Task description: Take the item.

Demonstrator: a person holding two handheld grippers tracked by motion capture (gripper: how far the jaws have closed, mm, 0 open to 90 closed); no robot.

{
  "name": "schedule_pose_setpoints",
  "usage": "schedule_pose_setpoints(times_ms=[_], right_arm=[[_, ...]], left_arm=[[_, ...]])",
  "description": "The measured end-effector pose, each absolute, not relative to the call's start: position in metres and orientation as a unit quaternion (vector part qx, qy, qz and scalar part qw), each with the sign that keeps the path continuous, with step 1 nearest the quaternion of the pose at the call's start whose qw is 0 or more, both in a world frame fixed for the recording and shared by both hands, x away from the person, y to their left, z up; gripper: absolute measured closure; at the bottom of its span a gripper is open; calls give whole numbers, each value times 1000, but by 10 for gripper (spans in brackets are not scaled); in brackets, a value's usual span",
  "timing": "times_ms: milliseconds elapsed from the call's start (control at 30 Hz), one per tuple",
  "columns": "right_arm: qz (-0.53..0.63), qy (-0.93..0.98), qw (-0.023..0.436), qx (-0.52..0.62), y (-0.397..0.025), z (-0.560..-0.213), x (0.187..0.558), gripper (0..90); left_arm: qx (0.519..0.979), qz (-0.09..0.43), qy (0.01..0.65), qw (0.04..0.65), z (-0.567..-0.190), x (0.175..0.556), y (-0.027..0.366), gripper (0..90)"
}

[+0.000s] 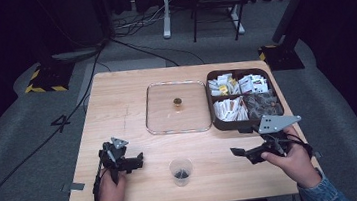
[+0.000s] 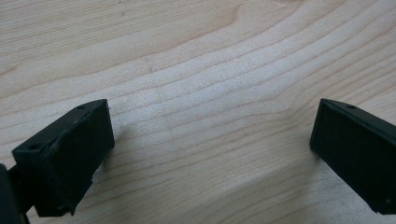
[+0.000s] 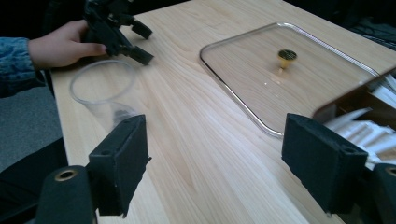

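Note:
A clear plastic cup (image 1: pixel 181 171) with something dark at its bottom stands near the table's front edge, between my two grippers. My left gripper (image 1: pixel 137 162) rests low over the wood to the left of the cup, open with nothing between its jaws (image 2: pixel 212 121). My right gripper (image 1: pixel 242 155) is to the right of the cup, also open and holding nothing (image 3: pixel 215 140). In the right gripper view the cup (image 3: pixel 105 93) stands ahead on the left, with the left gripper (image 3: pixel 135 44) and a hand behind it.
A square glass lid (image 1: pixel 165 113) with a gold knob (image 1: pixel 177 102) lies flat at the table's middle. A brown compartment box (image 1: pixel 218 124) of sachets sits right of it, close behind my right gripper. The wooden table (image 1: pixel 116 102) is bare on the left.

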State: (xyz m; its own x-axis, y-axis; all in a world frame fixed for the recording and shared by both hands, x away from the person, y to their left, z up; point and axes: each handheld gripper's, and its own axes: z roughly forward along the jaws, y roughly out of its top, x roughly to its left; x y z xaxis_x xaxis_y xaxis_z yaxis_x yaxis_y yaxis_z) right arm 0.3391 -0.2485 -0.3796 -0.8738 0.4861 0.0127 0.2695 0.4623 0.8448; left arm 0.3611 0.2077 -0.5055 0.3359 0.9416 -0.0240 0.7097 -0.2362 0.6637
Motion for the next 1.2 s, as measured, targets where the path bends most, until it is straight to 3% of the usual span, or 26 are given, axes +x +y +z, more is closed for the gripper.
schedule_pose_setpoints(times_ms=[733, 1200], right_arm=[[418, 842, 138, 313, -314, -427, 357, 234], [394, 839, 139, 348, -335, -467, 367, 180]], left_arm=[[759, 196, 545, 296, -505, 361, 207, 0], [759, 196, 545, 296, -506, 361, 207, 0]])
